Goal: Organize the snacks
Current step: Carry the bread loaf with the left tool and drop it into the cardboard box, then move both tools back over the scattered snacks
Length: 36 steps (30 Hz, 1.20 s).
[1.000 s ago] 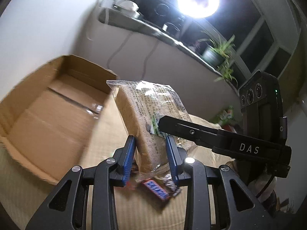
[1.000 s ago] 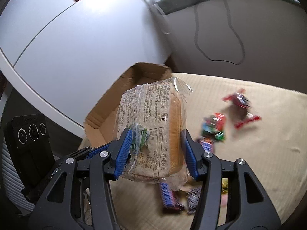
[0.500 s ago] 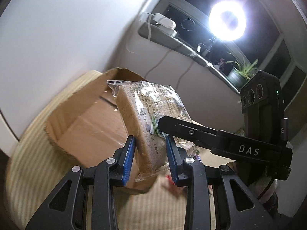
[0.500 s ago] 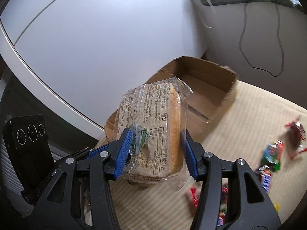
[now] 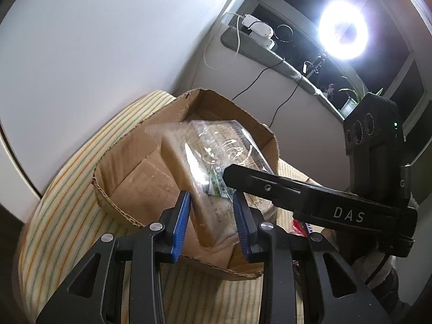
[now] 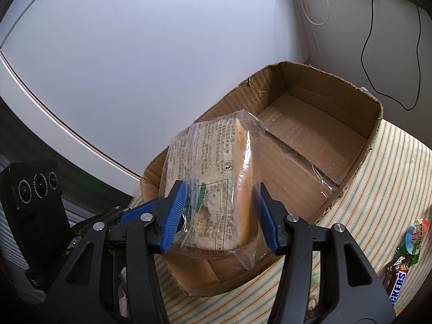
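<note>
- The left gripper (image 5: 212, 222) stands in the lower centre of the left wrist frame, its blue pads either side of the lower end of a bagged sandwich (image 5: 213, 162); the left pad shows a sliver of gap, so I cannot tell whether it has a firm hold.
- In the right wrist frame the right gripper (image 6: 220, 214) straddles the same bagged sandwich (image 6: 216, 186) at centre; its left pad presses the plastic wrap, while a small gap shows at the right pad, so its hold is uncertain too.
- The sandwich, sliced bread in clear printed wrap, tilts toward the upper left and hangs above the near end of an open cardboard box (image 6: 375, 124).
- The box (image 5: 151, 145) sits on a striped cloth (image 5: 64, 189) and shows a bare floor with a taped seam.
- At the lower right edge of the right wrist frame, a Snickers bar (image 6: 397, 283) and a colourful snack packet (image 6: 414, 236) lie on the striped cloth (image 6: 378, 189), outside the box.
- A ring light (image 5: 343, 29) glares in the upper right of the left wrist frame.
</note>
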Each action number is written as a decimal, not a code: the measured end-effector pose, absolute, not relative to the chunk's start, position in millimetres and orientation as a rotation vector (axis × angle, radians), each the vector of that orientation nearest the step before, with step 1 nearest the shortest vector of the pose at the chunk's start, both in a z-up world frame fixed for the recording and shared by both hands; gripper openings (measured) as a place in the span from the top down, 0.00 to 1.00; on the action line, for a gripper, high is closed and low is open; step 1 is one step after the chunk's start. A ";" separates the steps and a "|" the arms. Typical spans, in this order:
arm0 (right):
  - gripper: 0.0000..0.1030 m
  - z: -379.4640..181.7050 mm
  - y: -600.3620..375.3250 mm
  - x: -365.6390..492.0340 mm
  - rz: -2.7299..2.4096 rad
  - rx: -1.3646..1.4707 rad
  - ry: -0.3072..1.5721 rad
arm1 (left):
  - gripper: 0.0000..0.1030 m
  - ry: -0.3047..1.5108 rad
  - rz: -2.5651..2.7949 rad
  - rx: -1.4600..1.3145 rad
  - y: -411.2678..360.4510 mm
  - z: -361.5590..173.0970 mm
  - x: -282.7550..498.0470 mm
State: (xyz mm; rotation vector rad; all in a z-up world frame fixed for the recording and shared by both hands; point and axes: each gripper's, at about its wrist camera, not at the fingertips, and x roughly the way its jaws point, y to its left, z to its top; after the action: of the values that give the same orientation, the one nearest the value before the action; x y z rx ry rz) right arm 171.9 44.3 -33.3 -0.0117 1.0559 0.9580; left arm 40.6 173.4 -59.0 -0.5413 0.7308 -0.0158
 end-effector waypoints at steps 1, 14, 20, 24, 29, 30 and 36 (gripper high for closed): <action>0.47 -33.9 44.9 171.7 0.957 -0.020 1.056 | 0.71 0.731 -0.005 -0.538 173.9 -59.2 40.4; 0.27 -11.8 23.6 160.6 0.907 -0.072 0.946 | 0.66 0.679 0.057 -0.435 166.0 -44.5 24.4; 0.27 -4.3 1.2 152.9 0.856 -0.107 0.903 | 0.49 0.638 0.060 -0.368 149.9 -36.3 14.2; 0.17 0.1 -23.6 147.2 0.808 -0.122 0.866 | 0.49 0.630 0.048 -0.332 135.7 -34.7 4.9; 0.03 4.8 -65.5 130.5 0.715 -0.184 0.802 | 0.49 0.641 0.009 -0.318 116.3 -38.4 -2.9; 0.03 5.2 -76.7 127.7 0.699 -0.184 0.798 | 0.49 0.646 0.000 -0.319 111.4 -40.2 -4.6; 0.03 -4.5 -136.7 115.8 0.611 -0.160 0.819 | 0.49 0.679 -0.056 -0.325 85.3 -49.8 -10.3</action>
State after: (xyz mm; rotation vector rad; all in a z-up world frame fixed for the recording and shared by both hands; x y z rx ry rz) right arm 115.8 -136.7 -4.5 -0.1596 0.8193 0.6106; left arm -10.3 85.3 -49.8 -0.3245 0.6791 -0.0561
